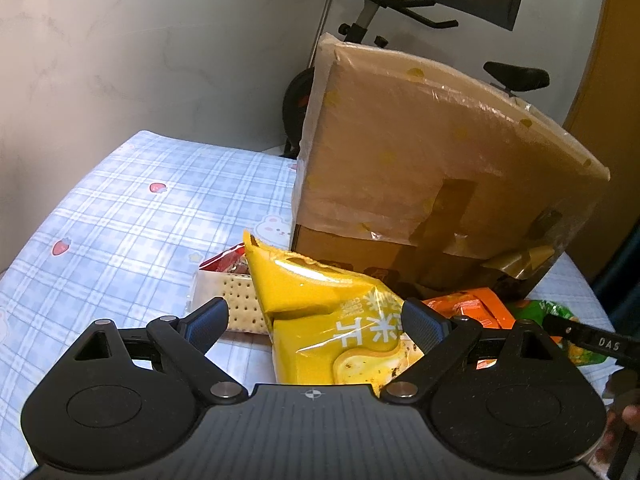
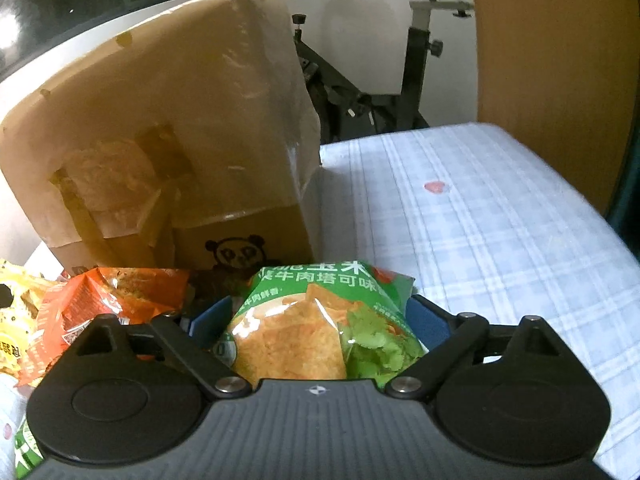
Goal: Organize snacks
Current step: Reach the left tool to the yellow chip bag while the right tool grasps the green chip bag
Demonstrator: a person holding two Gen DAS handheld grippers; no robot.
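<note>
In the left wrist view my left gripper [image 1: 316, 320] stands open around a yellow snack bag [image 1: 320, 312] that lies between its fingers, with gaps on both sides. A cracker pack [image 1: 232, 300], a red packet [image 1: 226, 262], an orange bag [image 1: 472, 312] and a green bag [image 1: 560, 320] lie beside it. In the right wrist view my right gripper [image 2: 320, 320] has its fingers on both sides of the green chip bag [image 2: 320, 320]; the pads look pressed against it. The orange bag [image 2: 108, 300] and yellow bag [image 2: 16, 320] lie to its left.
A cardboard box [image 1: 420, 168] wrapped in plastic film stands behind the snacks on the blue checked tablecloth [image 1: 120, 220]; it also shows in the right wrist view [image 2: 160, 140]. An exercise bike [image 2: 400, 80] stands beyond the table. A wooden panel [image 2: 552, 60] is at the far right.
</note>
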